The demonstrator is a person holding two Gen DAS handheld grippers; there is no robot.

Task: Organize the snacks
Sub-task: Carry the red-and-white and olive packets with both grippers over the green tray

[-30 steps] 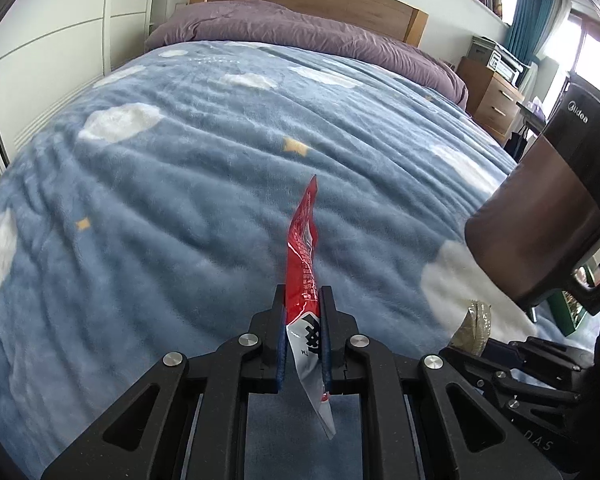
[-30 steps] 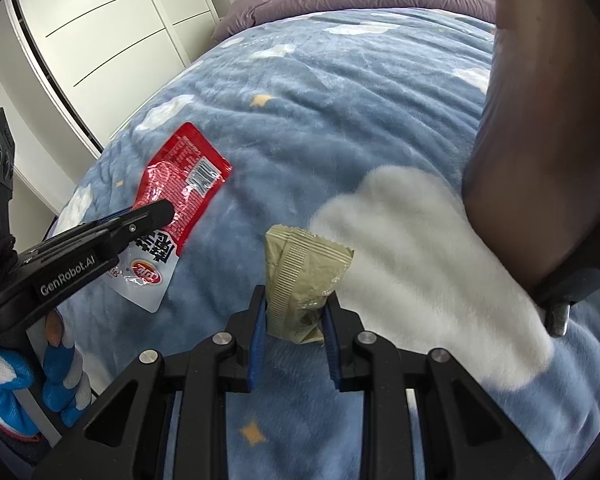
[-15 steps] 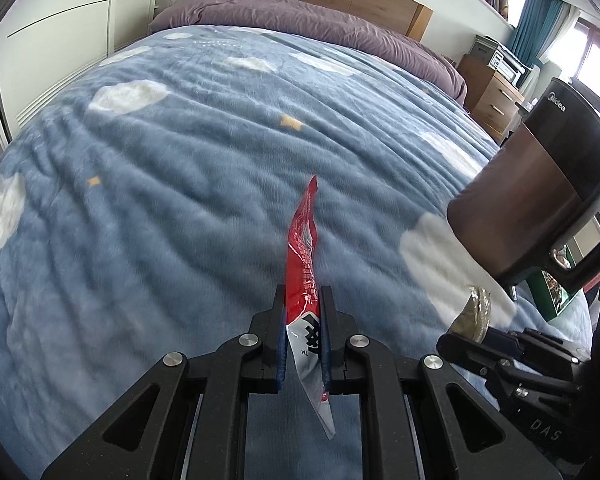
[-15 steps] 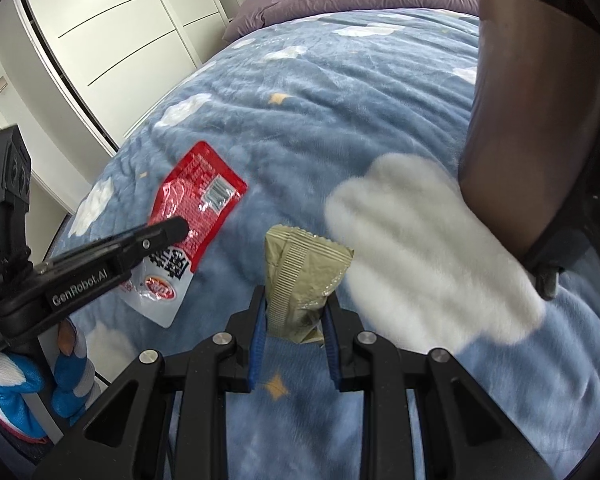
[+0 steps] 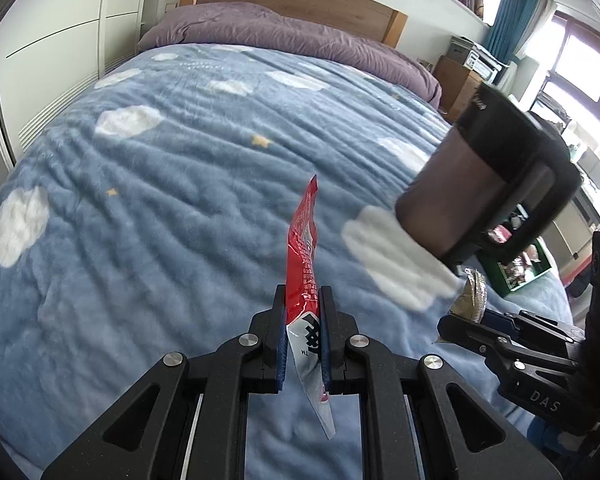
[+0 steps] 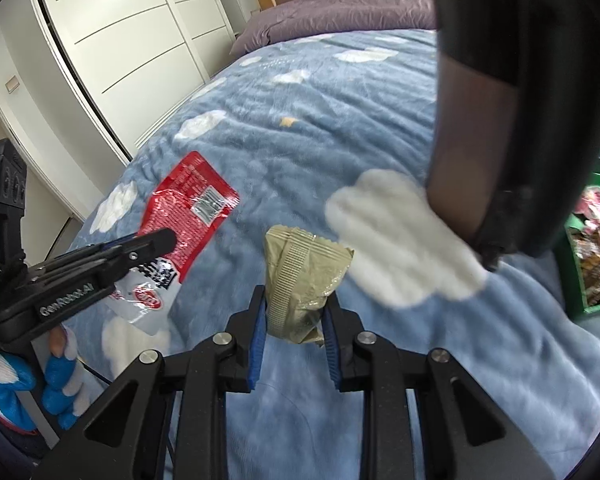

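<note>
- Two black two-finger grippers hang over a bed covered by a fluffy blue blanket (image 5: 148, 216) printed with white clouds and yellow stars.
- The left gripper (image 5: 303, 340) is pinched nearly closed on a flat red-and-silver foil snack packet (image 5: 305, 264), held edge-on above the blanket; the right wrist view shows its printed face (image 6: 184, 220).
- The right gripper (image 6: 295, 320) is clamped on a crumpled olive-green snack wrapper (image 6: 300, 276), which stands up between its blue pads (image 6: 259, 332).
- A dark brown cylindrical appliance with a black handle (image 5: 480, 184) lies tilted on the blanket at right.
- A green box holding more snacks (image 6: 592, 256) sits just past it.
- A blue-and-white gloved hand (image 6: 32, 384) carries the left gripper.
</note>
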